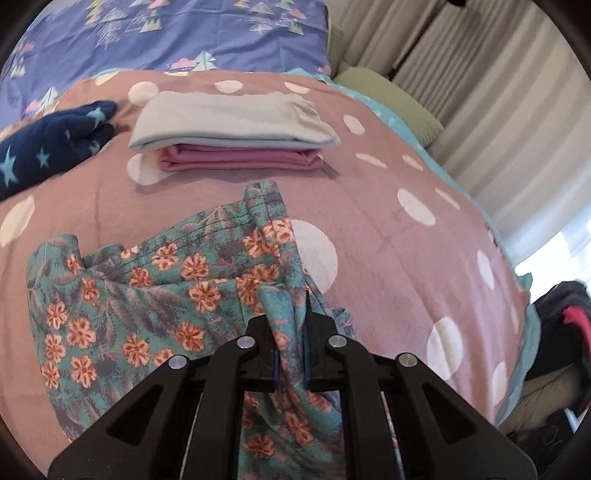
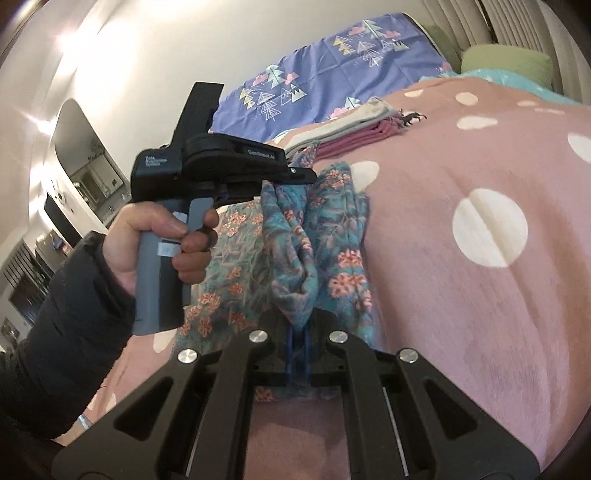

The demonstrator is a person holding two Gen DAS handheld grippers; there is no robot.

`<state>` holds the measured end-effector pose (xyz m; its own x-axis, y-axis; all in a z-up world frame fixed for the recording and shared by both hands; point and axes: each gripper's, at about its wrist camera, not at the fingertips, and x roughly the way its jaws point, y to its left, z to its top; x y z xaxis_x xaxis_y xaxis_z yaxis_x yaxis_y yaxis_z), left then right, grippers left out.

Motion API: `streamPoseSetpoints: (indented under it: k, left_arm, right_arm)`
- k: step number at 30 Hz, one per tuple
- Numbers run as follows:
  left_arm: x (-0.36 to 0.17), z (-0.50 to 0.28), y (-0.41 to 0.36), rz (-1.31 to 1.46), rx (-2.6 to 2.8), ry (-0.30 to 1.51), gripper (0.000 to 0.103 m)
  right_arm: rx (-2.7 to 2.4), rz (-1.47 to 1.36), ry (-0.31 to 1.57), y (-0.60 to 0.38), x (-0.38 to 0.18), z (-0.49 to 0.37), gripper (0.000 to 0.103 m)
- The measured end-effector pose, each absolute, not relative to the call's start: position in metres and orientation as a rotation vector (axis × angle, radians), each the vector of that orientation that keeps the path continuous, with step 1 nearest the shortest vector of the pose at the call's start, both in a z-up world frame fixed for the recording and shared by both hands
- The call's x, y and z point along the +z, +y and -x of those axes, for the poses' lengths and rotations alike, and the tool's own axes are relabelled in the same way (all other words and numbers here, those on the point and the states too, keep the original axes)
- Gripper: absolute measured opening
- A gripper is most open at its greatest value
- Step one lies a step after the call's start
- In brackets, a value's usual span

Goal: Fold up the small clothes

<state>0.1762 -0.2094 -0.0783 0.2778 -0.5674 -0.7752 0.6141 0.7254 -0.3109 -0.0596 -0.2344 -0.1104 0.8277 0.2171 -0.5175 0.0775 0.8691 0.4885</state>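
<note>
A teal floral garment (image 1: 155, 291) with orange flowers lies crumpled on the pink polka-dot bedspread (image 1: 388, 221). My left gripper (image 1: 290, 332) is shut on a bunched edge of it, and the cloth hangs down between the fingers. In the right wrist view my right gripper (image 2: 297, 332) is shut on another edge of the same garment (image 2: 332, 236), which is lifted off the bed. The left gripper (image 2: 295, 173) shows there too, held in a hand, pinching the cloth higher up.
A folded stack, light blue cloth (image 1: 229, 122) over a pink one (image 1: 240, 160), sits farther back on the bed. A navy star-patterned garment (image 1: 51, 144) lies at the left. A purple pillow (image 1: 177, 33), green cushion (image 1: 391, 96) and curtains are behind.
</note>
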Motion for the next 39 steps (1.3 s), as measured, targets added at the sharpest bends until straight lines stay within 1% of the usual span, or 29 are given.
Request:
streamPoseSetpoints:
  k: [4, 5, 6, 7, 9, 10, 11, 13, 14, 15, 18, 21, 25, 27, 30, 35, 39]
  left_arm:
    - [-0.084, -0.177, -0.221, -0.09, -0.768, 1.022, 0.01]
    - [-0.086, -0.176, -0.224, -0.106, -0.768, 1.02, 0.015]
    - [-0.086, -0.174, -0.226, -0.127, -0.762, 1.008, 0.025]
    - [-0.084, -0.171, -0.226, -0.14, -0.762, 0.992, 0.029]
    - [-0.073, -0.161, -0.224, -0.155, -0.773, 0.945, 0.045]
    - [-0.066, -0.154, -0.221, -0.17, -0.774, 0.911, 0.048]
    - [-0.056, -0.141, -0.216, -0.209, -0.772, 0.86, 0.053]
    - [-0.044, -0.12, -0.209, -0.281, -0.753, 0.789, 0.056]
    - [-0.039, -0.107, -0.204, -0.316, -0.754, 0.755, 0.059]
    - [-0.035, -0.091, -0.194, -0.352, -0.766, 0.721, 0.066]
    - [-0.036, -0.051, -0.164, -0.415, -0.774, 0.677, 0.069]
    - [-0.054, -0.016, -0.125, -0.434, -0.782, 0.723, 0.069]
    - [-0.078, 0.021, -0.092, -0.475, -0.768, 0.75, 0.069]
    - [-0.089, 0.031, -0.084, -0.483, -0.759, 0.762, 0.071]
    - [-0.103, 0.033, -0.078, -0.48, -0.686, 0.772, 0.072]
    - [-0.111, 0.026, -0.063, -0.482, -0.529, 0.75, 0.072]
    - [-0.115, 0.022, -0.05, -0.477, -0.482, 0.76, 0.072]
  right_arm:
    - [0.086, -0.546, 0.601, -0.239, -0.114, 0.06, 0.004]
    - [0.076, -0.545, 0.613, -0.24, -0.117, 0.059, 0.004]
    - [0.074, -0.553, 0.624, -0.245, -0.121, 0.057, 0.004]
    - [0.073, -0.57, 0.639, -0.248, -0.126, 0.056, 0.004]
    - [0.076, -0.622, 0.664, -0.254, -0.135, 0.058, 0.005]
    - [0.085, -0.651, 0.671, -0.257, -0.139, 0.059, 0.005]
    - [0.093, -0.677, 0.675, -0.26, -0.142, 0.059, 0.005]
    - [0.104, -0.706, 0.68, -0.263, -0.145, 0.06, 0.005]
    - [0.105, -0.706, 0.68, -0.263, -0.144, 0.06, 0.005]
    - [0.106, -0.703, 0.679, -0.262, -0.143, 0.06, 0.005]
    - [0.114, -0.699, 0.676, -0.261, -0.14, 0.061, 0.005]
    - [0.123, -0.725, 0.682, -0.264, -0.139, 0.063, 0.005]
    - [0.152, -0.791, 0.68, -0.269, -0.135, 0.063, 0.005]
    - [0.163, -0.81, 0.677, -0.267, -0.13, 0.061, 0.005]
    - [0.189, -0.817, 0.655, -0.261, -0.113, 0.057, 0.005]
    - [0.195, -0.828, 0.604, -0.259, -0.091, 0.065, 0.005]
    - [0.146, -0.82, 0.637, -0.266, -0.101, 0.07, 0.005]
